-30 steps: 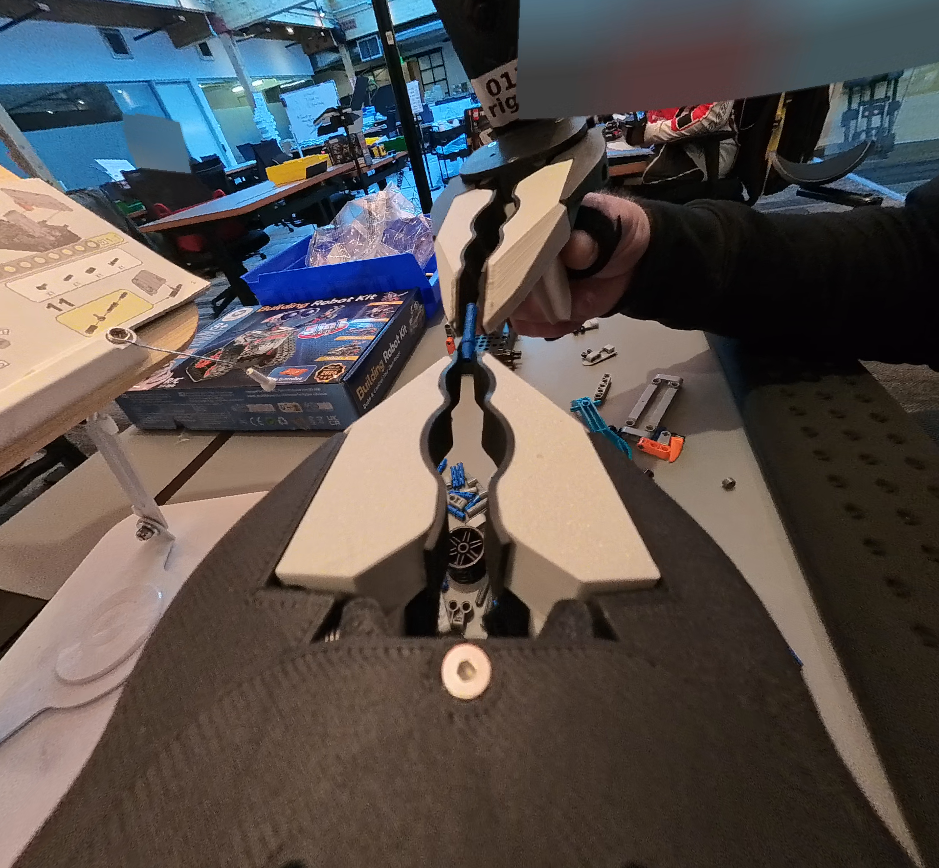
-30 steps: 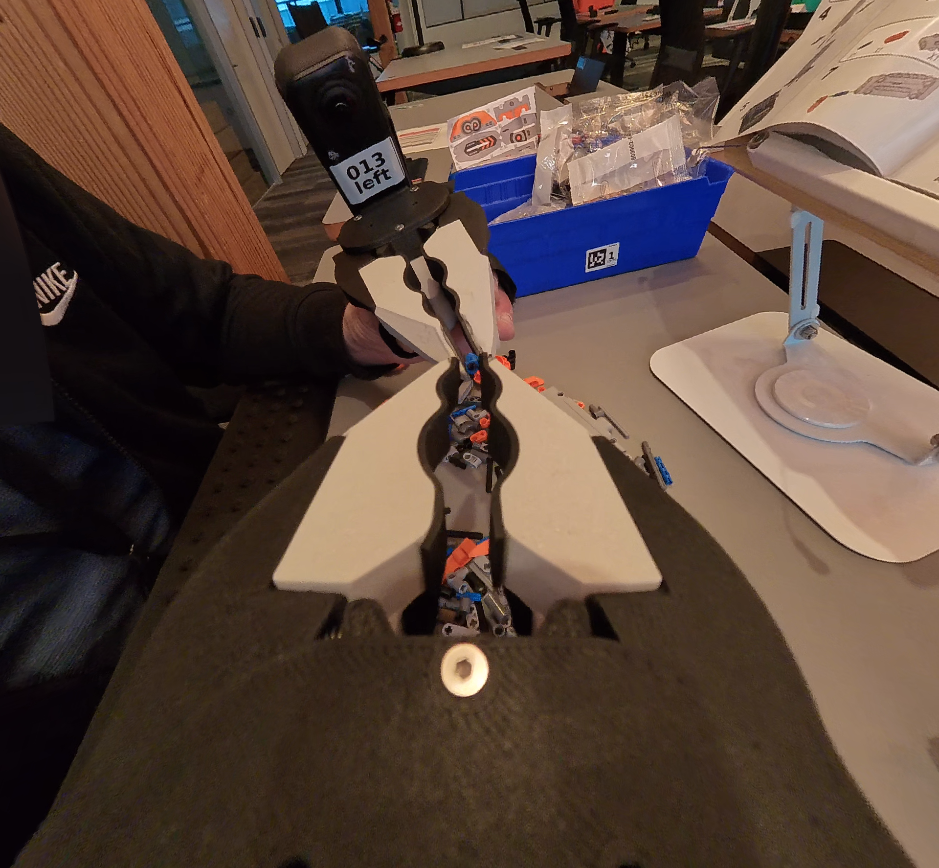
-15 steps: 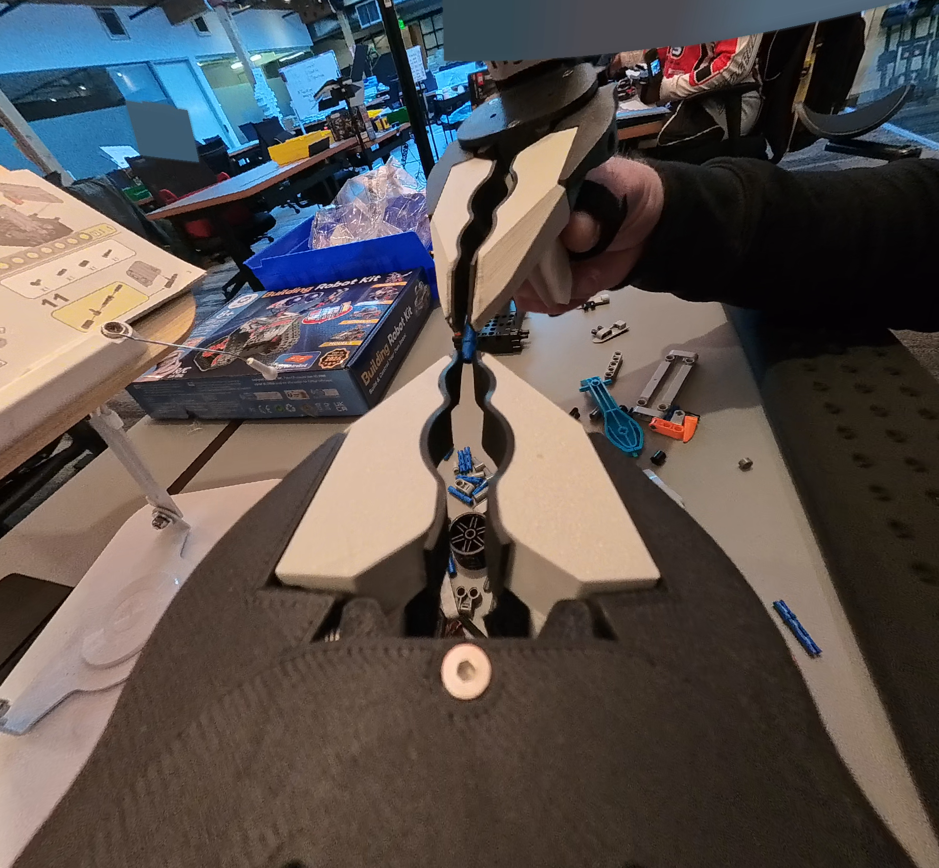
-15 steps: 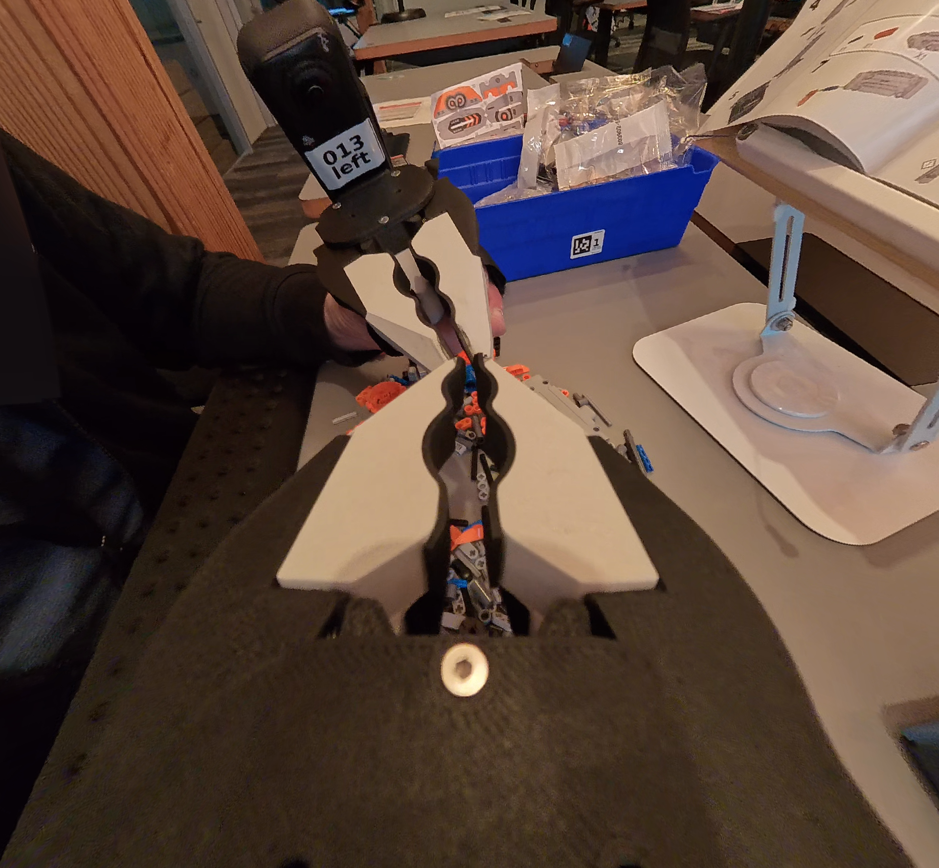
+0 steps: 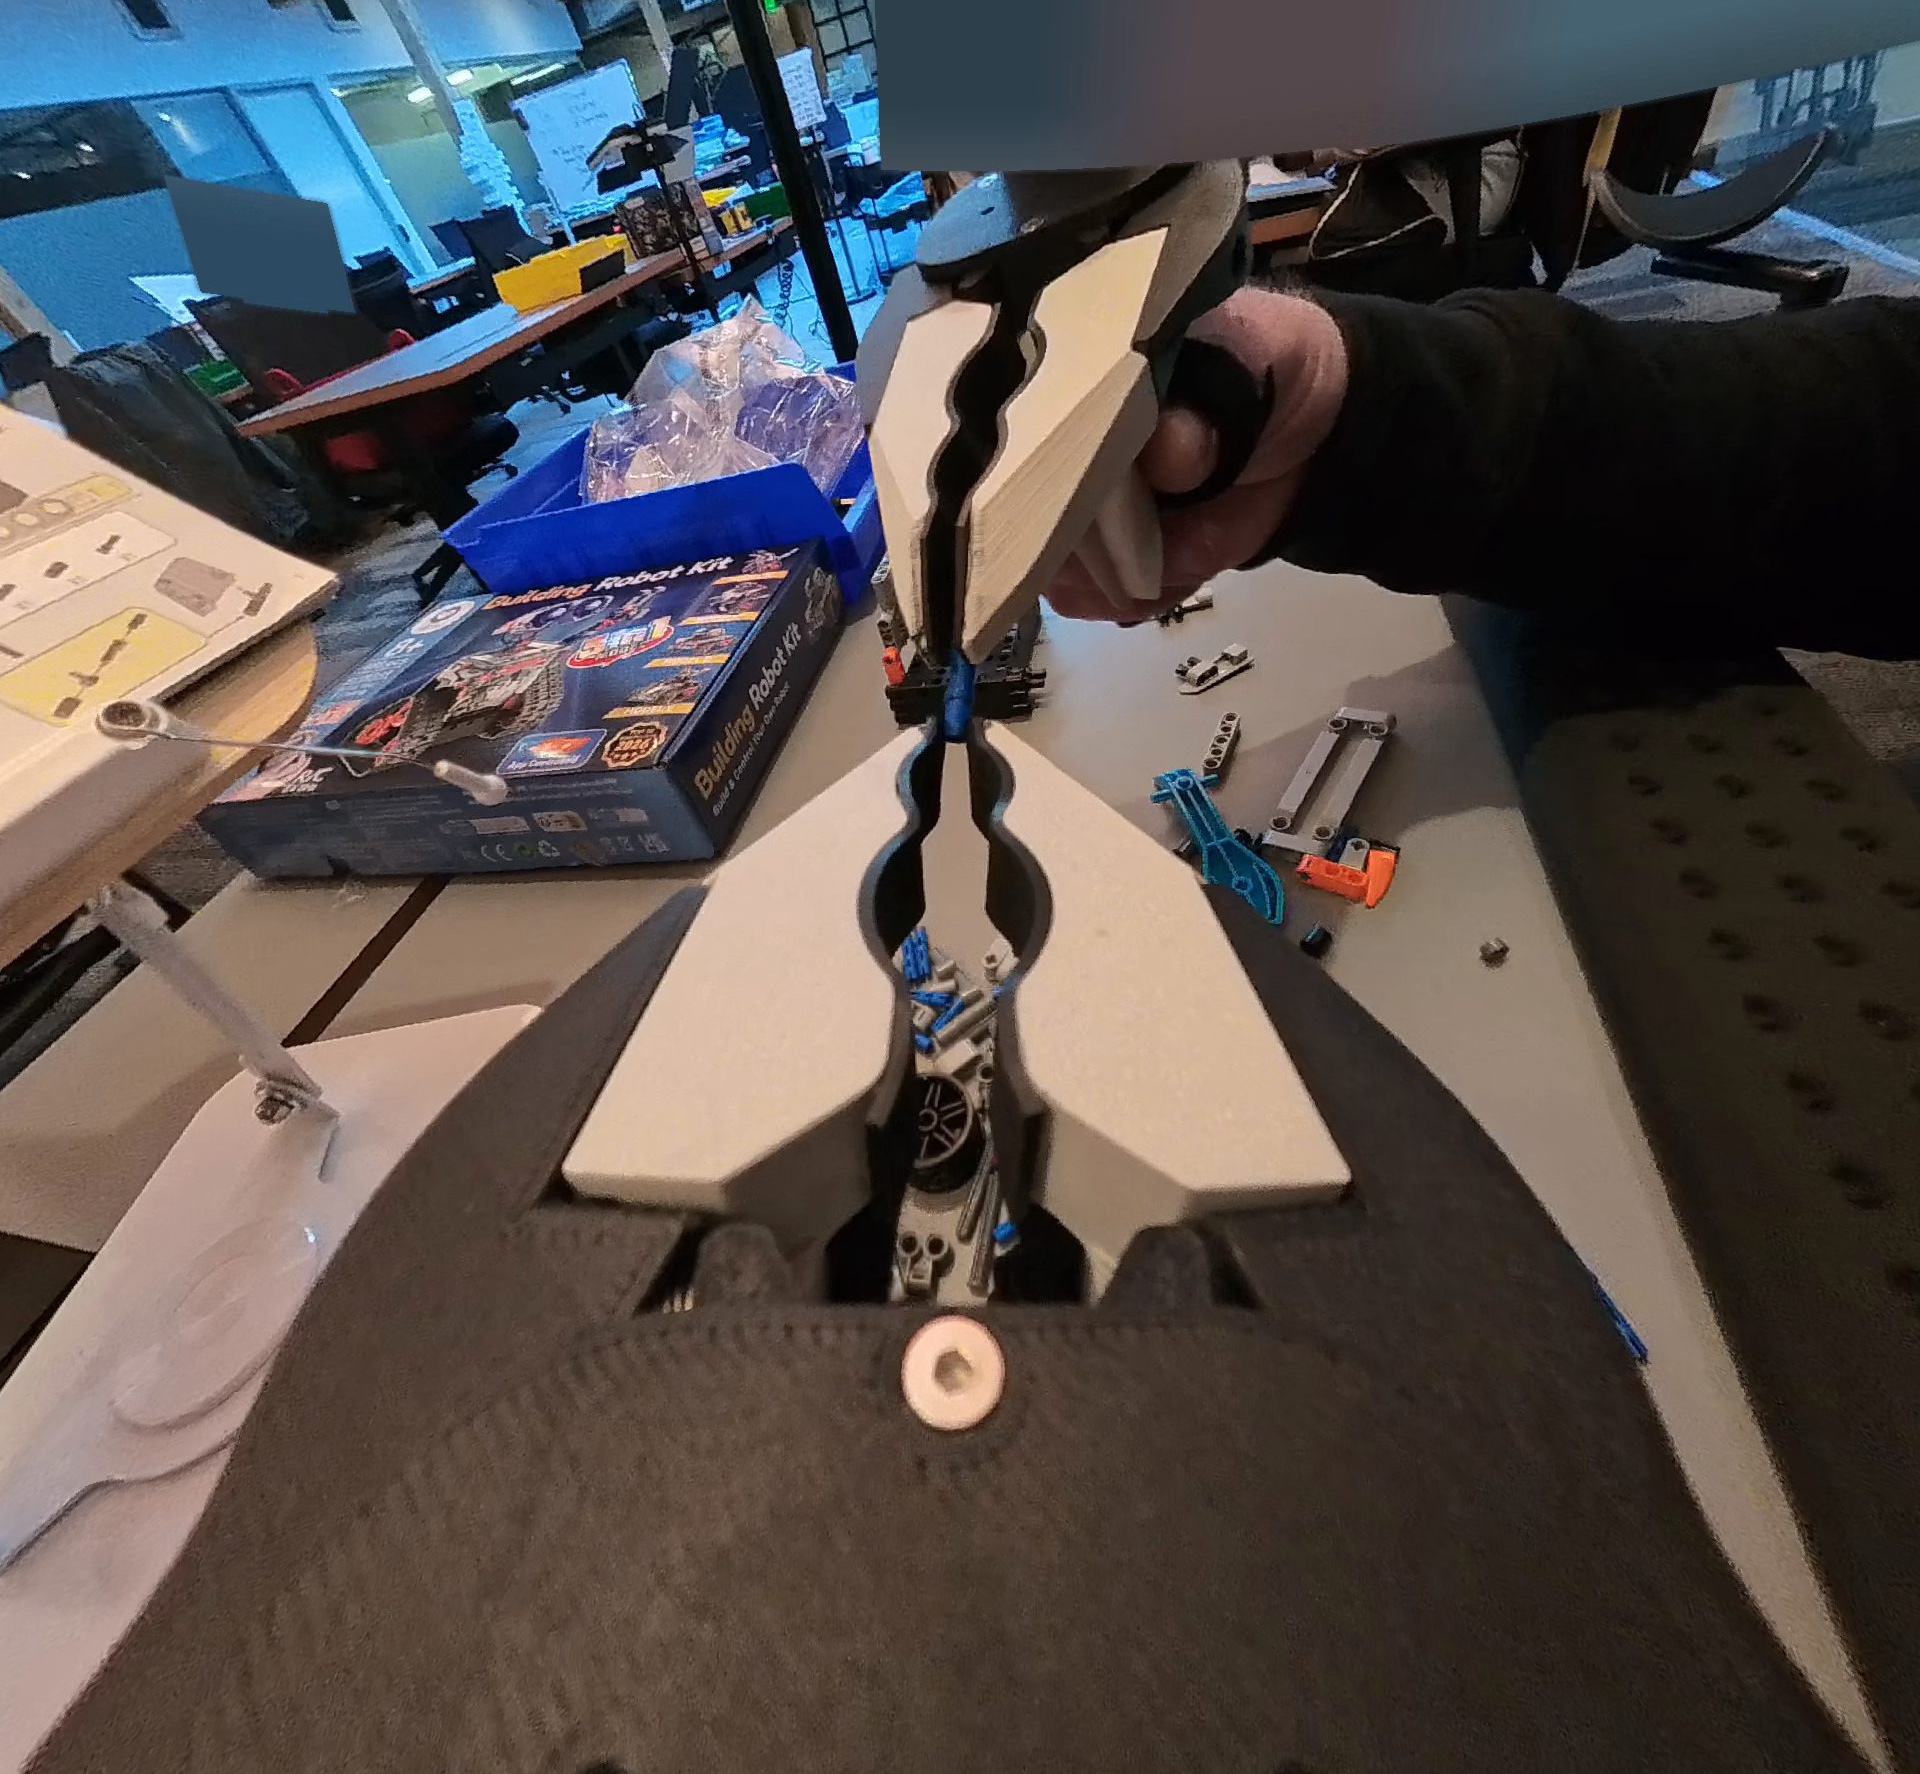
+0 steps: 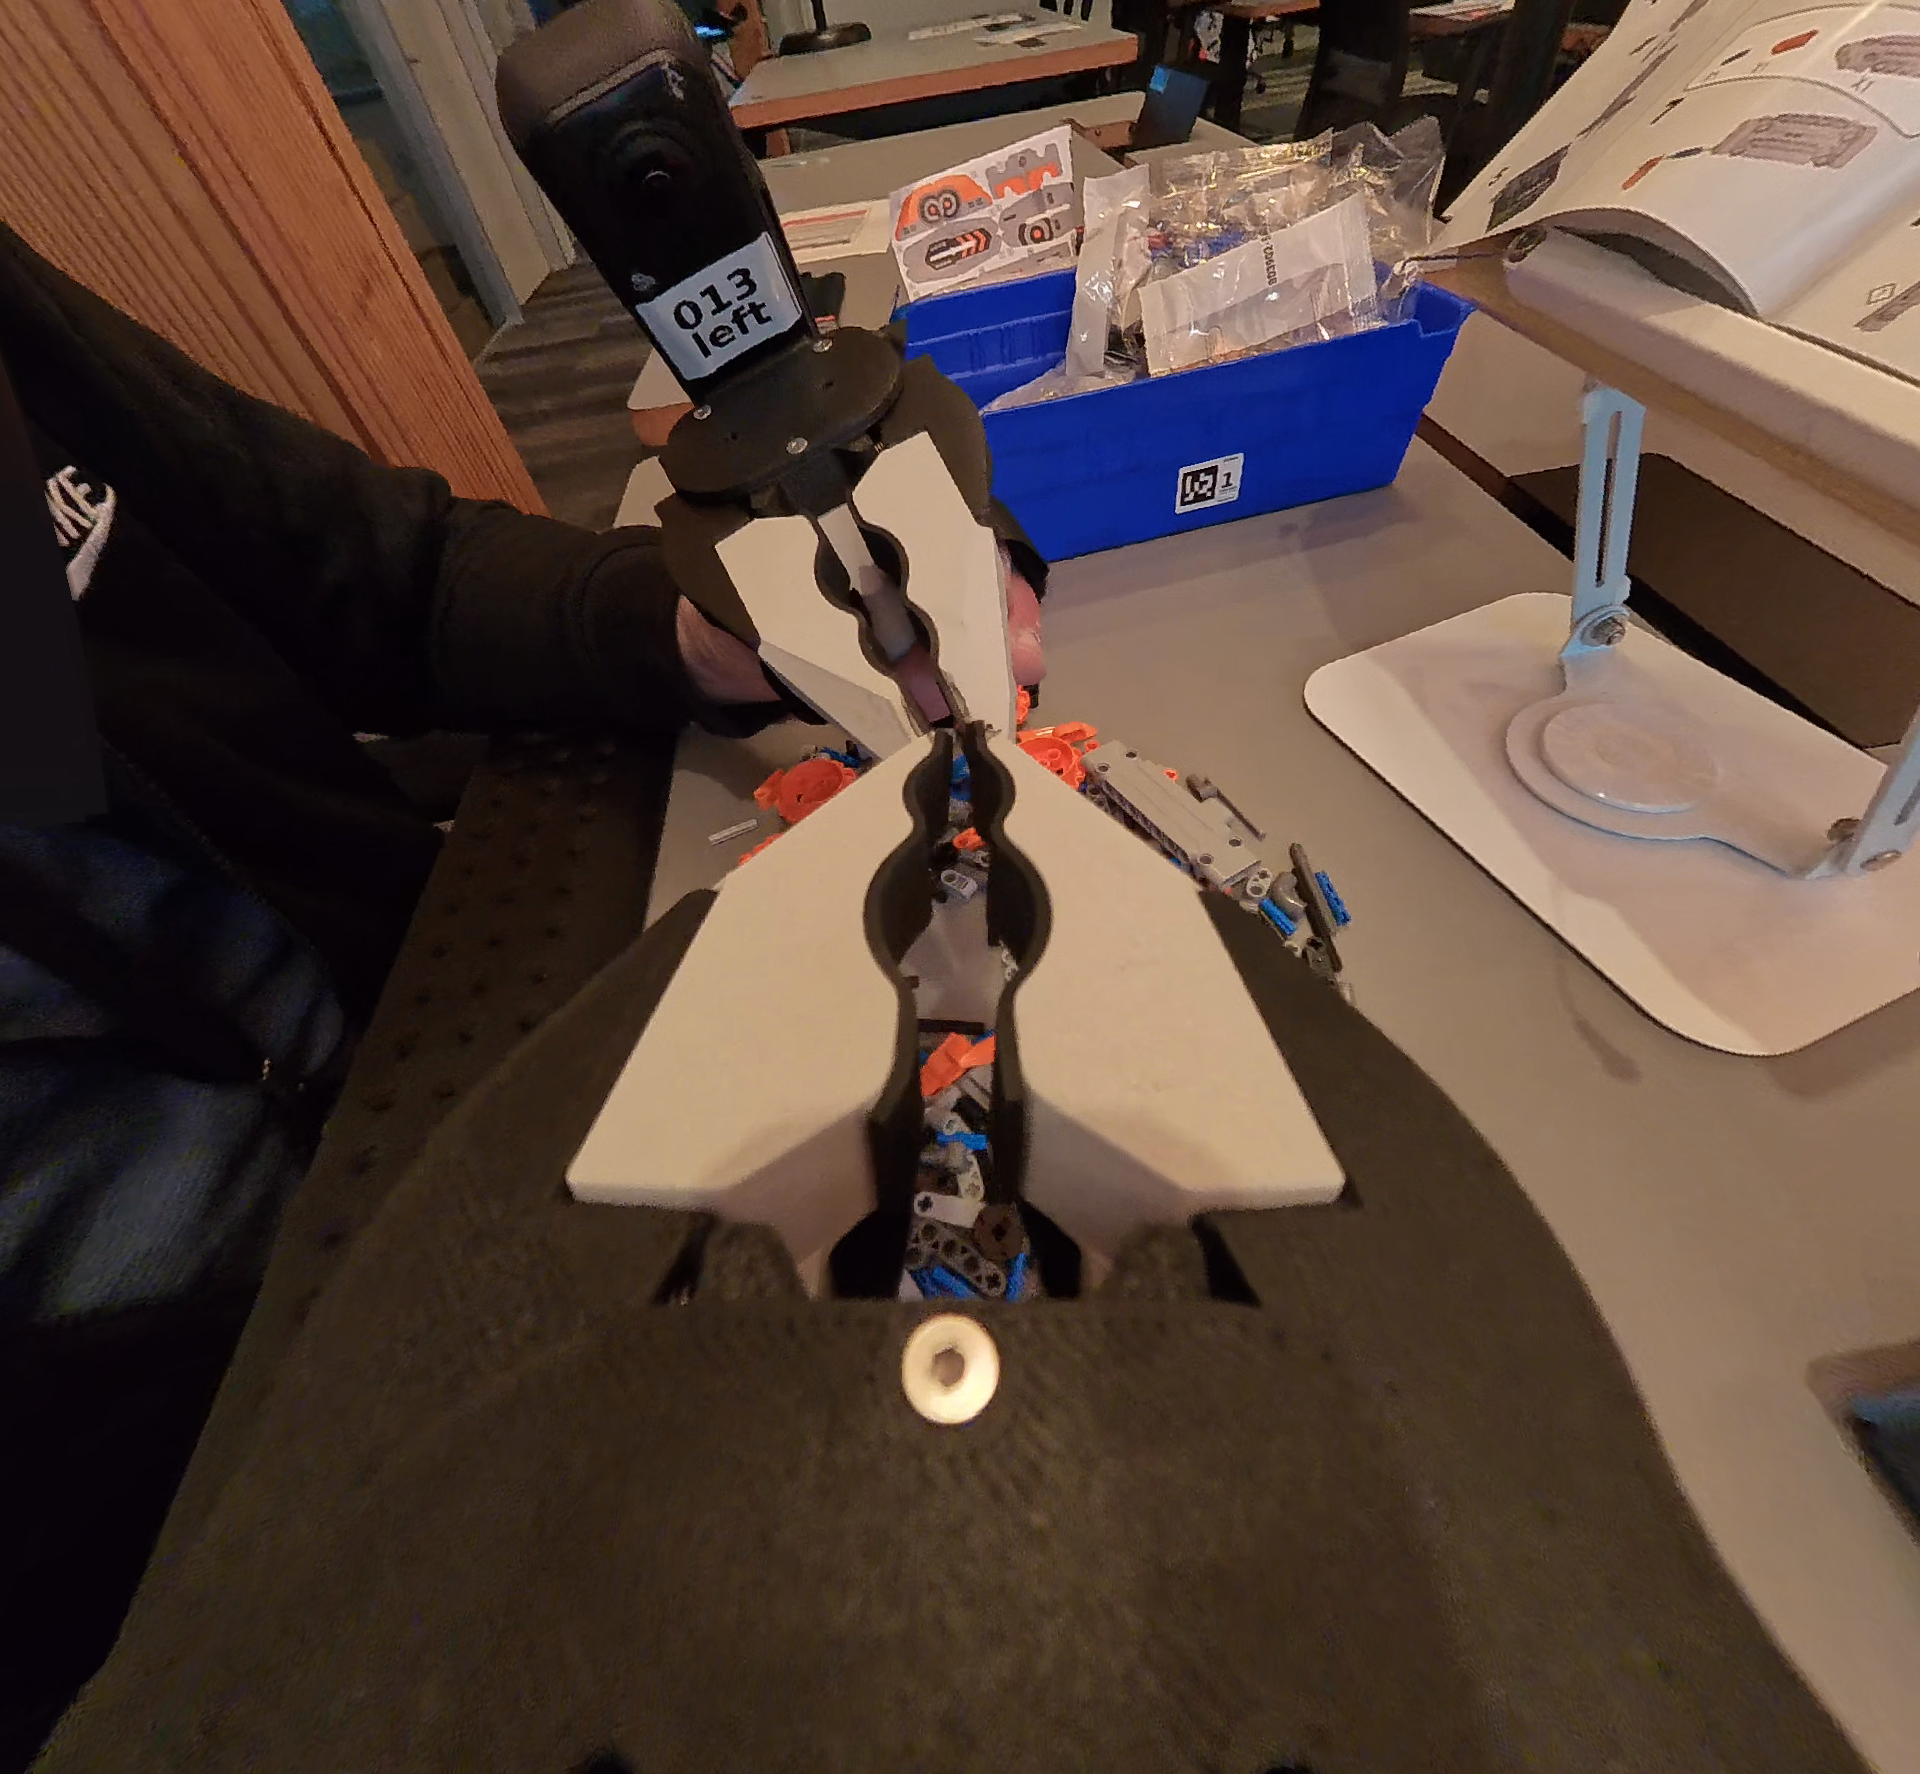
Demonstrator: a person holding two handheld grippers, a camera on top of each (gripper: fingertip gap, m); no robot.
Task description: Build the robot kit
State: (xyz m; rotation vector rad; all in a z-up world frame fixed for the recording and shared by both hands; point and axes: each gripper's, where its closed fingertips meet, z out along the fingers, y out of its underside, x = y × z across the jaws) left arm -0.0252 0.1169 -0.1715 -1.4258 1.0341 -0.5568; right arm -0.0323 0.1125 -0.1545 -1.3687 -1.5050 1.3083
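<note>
1. While both grippers meet tip to tip above the table (image 5: pixel 1351 685), the left gripper (image 5: pixel 951 742) pinches a small blue pin (image 5: pixel 956 690).
2. This pin runs straight ahead along the left fingers toward the right gripper (image 5: pixel 940 638), whose jaws look closed on its far end.
3. Both are equally near; loose parts (image 6: pixel 1164 799) lie below.

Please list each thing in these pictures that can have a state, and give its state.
left gripper: shut on blue pin
right gripper: shut on blue pin
blue pin: held at both ends, above the table
kit box: closed, lying flat
blue bin: open, filled with plastic bags
instruction booklet: open, on a stand
loose parts: scattered on the table
</note>
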